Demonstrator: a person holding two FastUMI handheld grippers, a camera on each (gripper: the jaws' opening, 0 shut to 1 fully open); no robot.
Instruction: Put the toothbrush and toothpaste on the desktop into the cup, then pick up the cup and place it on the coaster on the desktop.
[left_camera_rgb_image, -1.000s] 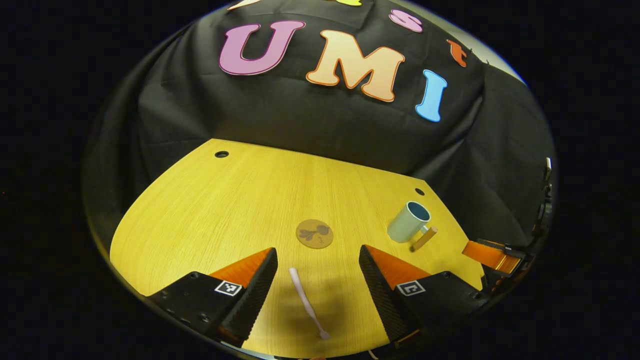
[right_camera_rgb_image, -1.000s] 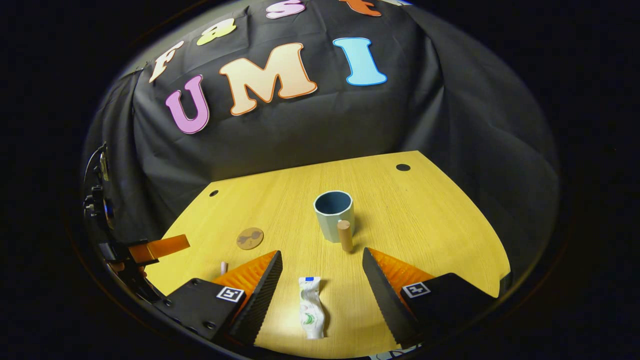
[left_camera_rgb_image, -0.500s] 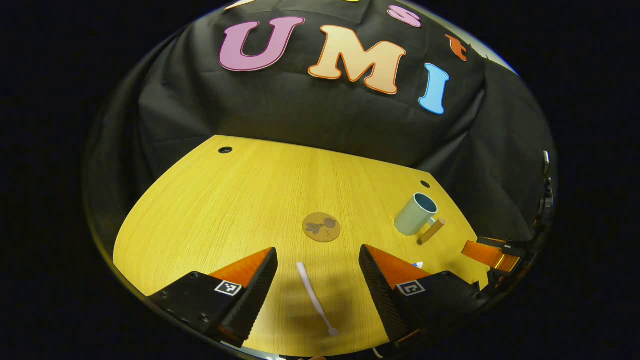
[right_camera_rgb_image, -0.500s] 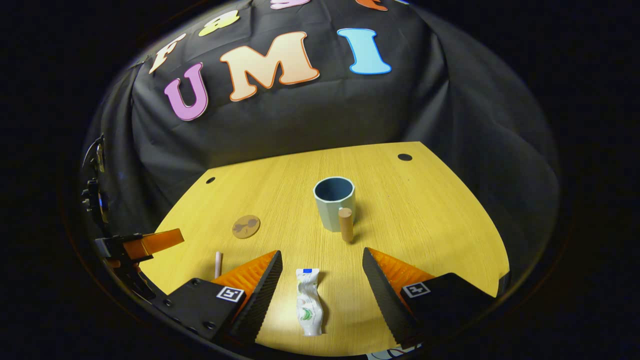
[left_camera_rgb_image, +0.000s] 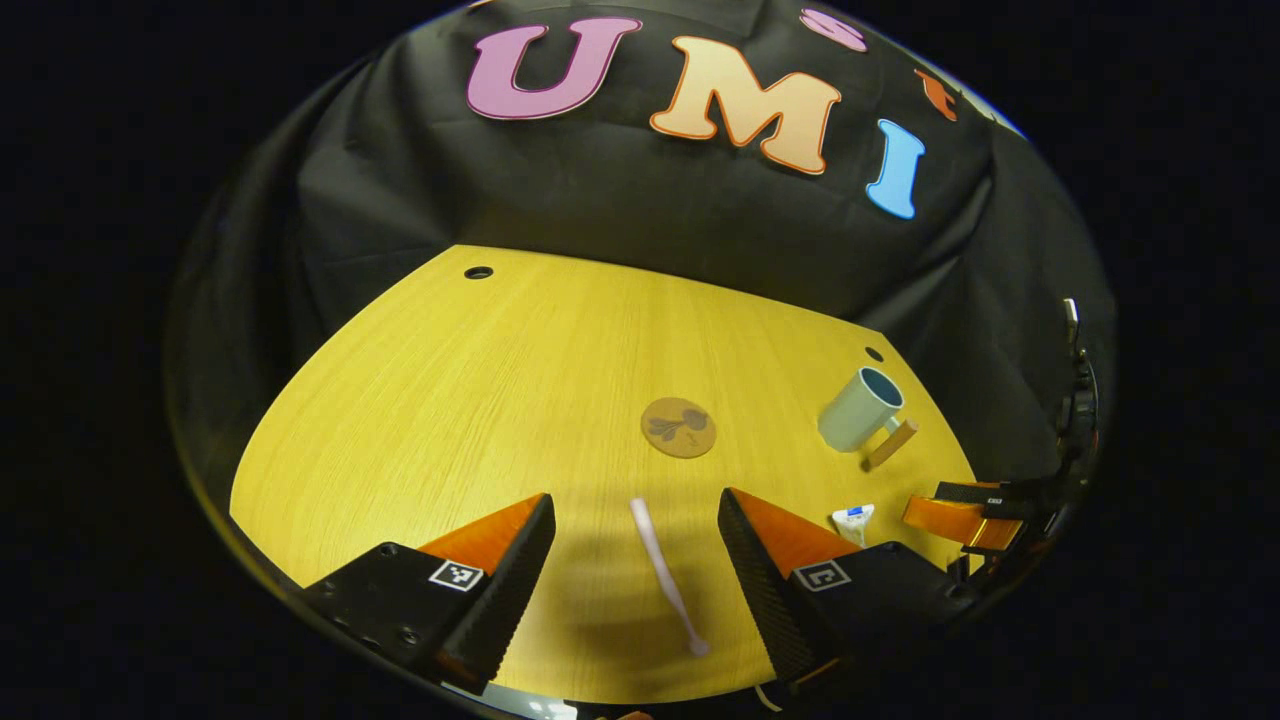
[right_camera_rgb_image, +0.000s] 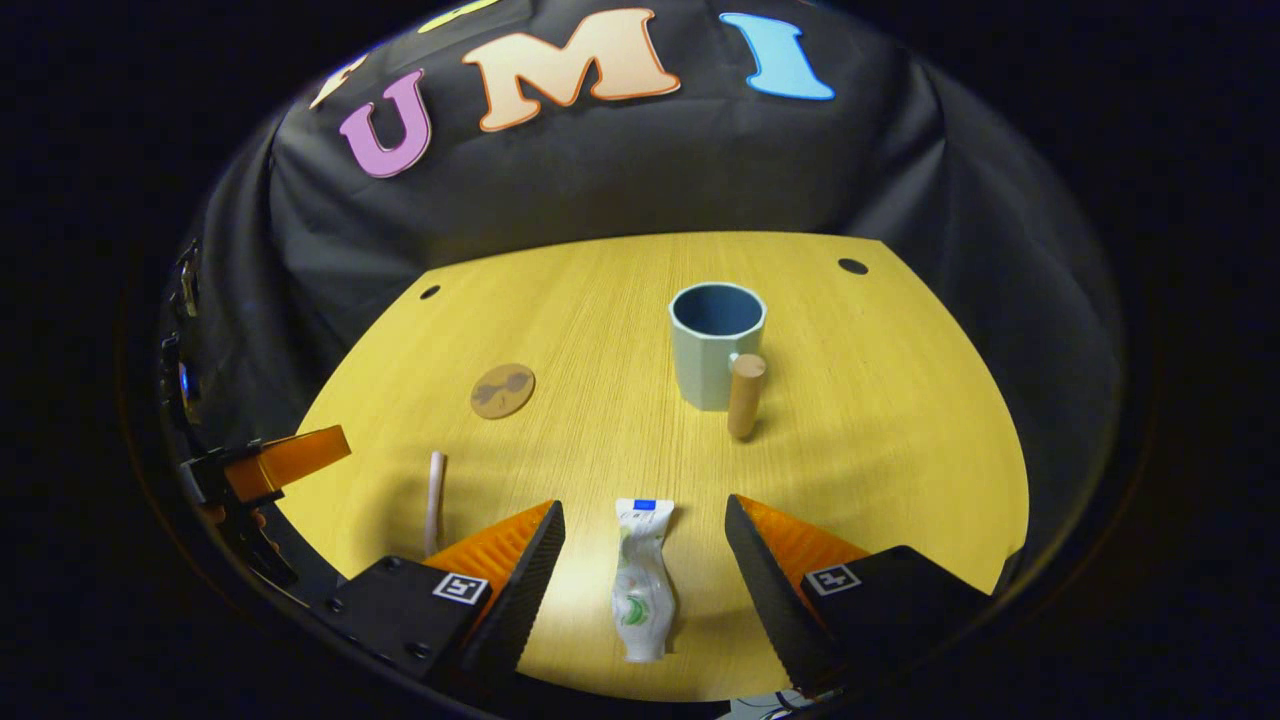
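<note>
Pale pink toothbrush flat on the counter, between the wide-spread fingers of the left hand-held gripper, untouched. Crumpled white toothpaste tube flat between the wide-spread fingers of the right hand-held gripper, also untouched. Pale green cup upright farther back, wooden handle toward the camera. Round coaster well left of the cup, bare.
</note>
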